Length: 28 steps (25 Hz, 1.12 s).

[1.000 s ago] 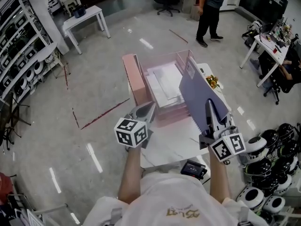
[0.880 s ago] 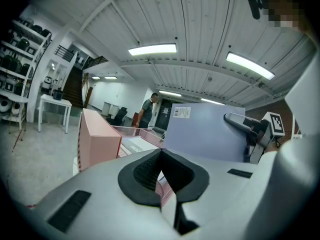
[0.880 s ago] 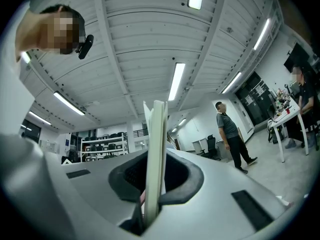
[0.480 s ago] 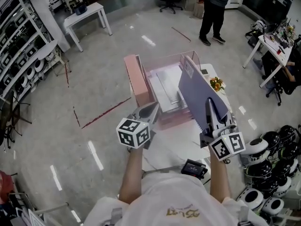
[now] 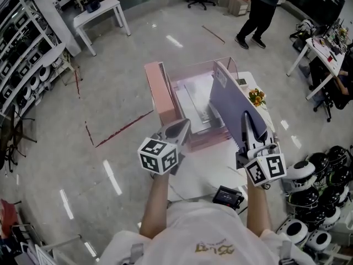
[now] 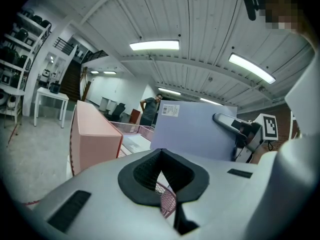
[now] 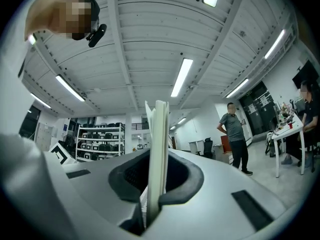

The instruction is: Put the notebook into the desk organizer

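My right gripper (image 5: 246, 121) is shut on the lower edge of a purple spiral notebook (image 5: 230, 105). The notebook stands tilted on edge over the right side of the pink wire-mesh desk organizer (image 5: 205, 139). In the right gripper view the notebook (image 7: 158, 134) rises edge-on from between the pads of that gripper (image 7: 154, 186). My left gripper (image 5: 184, 125) hovers at the organizer's front left corner, shut on nothing. In the left gripper view its jaws (image 6: 161, 156) point at the mesh (image 6: 168, 202), with the notebook (image 6: 192, 131) to the right.
A pink box (image 5: 160, 93) stands upright in the organizer's left section, with papers lying in the middle. The organizer sits on a small white table (image 5: 201, 176) with flowers (image 5: 256, 97) and a black device (image 5: 227, 197). Helmets (image 5: 322, 170) lie right; a person (image 5: 266, 10) stands behind.
Both grippers and the notebook keep nearly the same places. The person in the background has walked to the right.
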Motion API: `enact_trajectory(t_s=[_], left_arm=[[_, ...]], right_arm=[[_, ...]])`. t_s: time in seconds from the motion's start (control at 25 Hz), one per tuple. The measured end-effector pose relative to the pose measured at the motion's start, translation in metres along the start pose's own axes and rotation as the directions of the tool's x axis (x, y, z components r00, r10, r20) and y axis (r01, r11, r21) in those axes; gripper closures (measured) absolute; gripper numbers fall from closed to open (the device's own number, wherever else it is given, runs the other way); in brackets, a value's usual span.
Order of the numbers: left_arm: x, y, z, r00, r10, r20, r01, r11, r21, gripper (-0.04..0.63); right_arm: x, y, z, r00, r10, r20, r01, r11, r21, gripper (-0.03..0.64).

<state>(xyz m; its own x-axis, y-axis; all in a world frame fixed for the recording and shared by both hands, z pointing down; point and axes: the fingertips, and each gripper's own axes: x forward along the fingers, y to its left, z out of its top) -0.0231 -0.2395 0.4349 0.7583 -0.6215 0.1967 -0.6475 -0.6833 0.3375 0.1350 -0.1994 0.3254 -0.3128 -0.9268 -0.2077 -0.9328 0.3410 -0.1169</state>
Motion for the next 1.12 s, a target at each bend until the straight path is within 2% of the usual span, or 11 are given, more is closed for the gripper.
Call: enact_trajectory(t_s=[0.24, 0.48, 0.76, 1.12], left_arm=[[0.0, 0.004, 0.002, 1.0, -0.003, 0.011, 0.003, 1.0, -0.019, 0.578], [0.001, 0.01, -0.001, 1.0, 0.003, 0.003, -0.003, 0.999, -0.032, 0.577], [0.003, 0.014, -0.007, 1.0, 0.006, -0.008, -0.007, 0.999, -0.041, 0.578], [0.003, 0.018, -0.01, 1.0, 0.016, -0.011, -0.017, 0.999, -0.049, 0.577]], right_arm=[[0.014, 0.007, -0.004, 1.0, 0.015, -0.011, -0.016, 0.993, -0.115, 0.577], [0.025, 0.024, -0.01, 0.998, 0.053, -0.028, -0.058, 0.971, -0.233, 0.577], [0.033, 0.048, -0.028, 0.99, 0.125, -0.06, -0.137, 0.951, -0.278, 0.577], [0.044, 0.059, -0.046, 0.977, 0.188, -0.101, -0.209, 0.937, -0.28, 0.575]])
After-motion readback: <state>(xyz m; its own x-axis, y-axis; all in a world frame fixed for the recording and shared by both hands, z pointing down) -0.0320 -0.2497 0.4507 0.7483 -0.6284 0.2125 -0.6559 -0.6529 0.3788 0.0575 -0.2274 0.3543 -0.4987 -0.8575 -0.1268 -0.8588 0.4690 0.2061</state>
